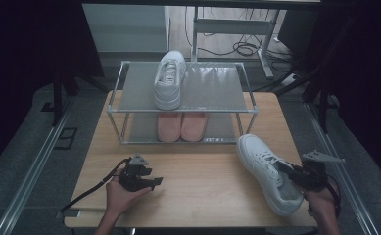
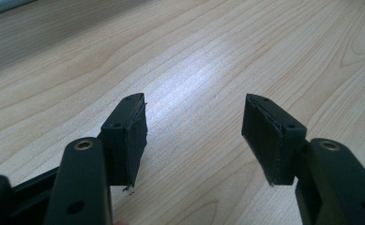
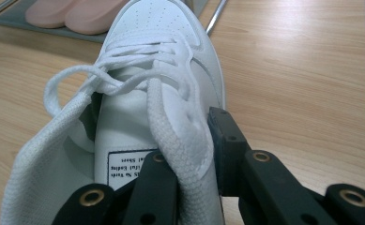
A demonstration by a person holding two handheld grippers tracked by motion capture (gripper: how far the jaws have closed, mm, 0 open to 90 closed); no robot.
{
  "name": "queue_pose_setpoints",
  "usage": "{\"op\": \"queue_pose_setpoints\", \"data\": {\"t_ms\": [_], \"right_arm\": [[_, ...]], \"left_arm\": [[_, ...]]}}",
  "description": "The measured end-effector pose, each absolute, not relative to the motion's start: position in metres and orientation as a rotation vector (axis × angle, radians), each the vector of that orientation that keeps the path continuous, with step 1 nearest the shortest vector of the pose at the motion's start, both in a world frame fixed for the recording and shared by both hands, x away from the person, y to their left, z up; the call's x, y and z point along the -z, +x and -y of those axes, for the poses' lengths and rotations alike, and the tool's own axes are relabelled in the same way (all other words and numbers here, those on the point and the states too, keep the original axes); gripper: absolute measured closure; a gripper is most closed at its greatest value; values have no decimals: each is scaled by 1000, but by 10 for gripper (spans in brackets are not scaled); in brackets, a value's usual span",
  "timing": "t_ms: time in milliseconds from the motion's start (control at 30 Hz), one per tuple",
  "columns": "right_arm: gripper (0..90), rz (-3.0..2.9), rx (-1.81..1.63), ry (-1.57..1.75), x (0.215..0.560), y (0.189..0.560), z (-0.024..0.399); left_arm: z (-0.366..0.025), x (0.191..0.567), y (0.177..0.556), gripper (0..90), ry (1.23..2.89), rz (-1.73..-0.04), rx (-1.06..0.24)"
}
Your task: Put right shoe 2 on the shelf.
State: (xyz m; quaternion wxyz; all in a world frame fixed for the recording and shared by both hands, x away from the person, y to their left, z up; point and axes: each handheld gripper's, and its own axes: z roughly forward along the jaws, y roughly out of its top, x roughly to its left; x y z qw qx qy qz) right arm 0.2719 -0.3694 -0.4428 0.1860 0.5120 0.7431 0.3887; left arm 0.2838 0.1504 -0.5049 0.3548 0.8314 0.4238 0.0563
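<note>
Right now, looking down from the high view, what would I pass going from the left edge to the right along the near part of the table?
Left gripper, open over bare table → white sneaker → right gripper, its fingers shut on the sneaker's collar.

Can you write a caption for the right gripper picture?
Right gripper pinching the white sneaker's collar on the wooden table.

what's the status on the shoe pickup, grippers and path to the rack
Right gripper shut on white sneaker's collar. Left gripper open over table. Rack top: other sneaker left, right side free.
</note>
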Motion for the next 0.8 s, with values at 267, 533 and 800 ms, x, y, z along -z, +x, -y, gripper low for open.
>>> {"op": "queue_pose_setpoints", "data": {"t_ms": [267, 533, 800], "right_arm": [[812, -2098, -1122, 1409, 438, 270, 358], [812, -2119, -1166, 1361, 434, 269, 341], [813, -2164, -1205, 1303, 428, 273, 320]], "left_arm": [[-151, 505, 284, 408, 2150, -1095, -145], [-150, 506, 284, 408, 2152, -1096, -142], [-150, 506, 284, 408, 2155, -1094, -143]]}}
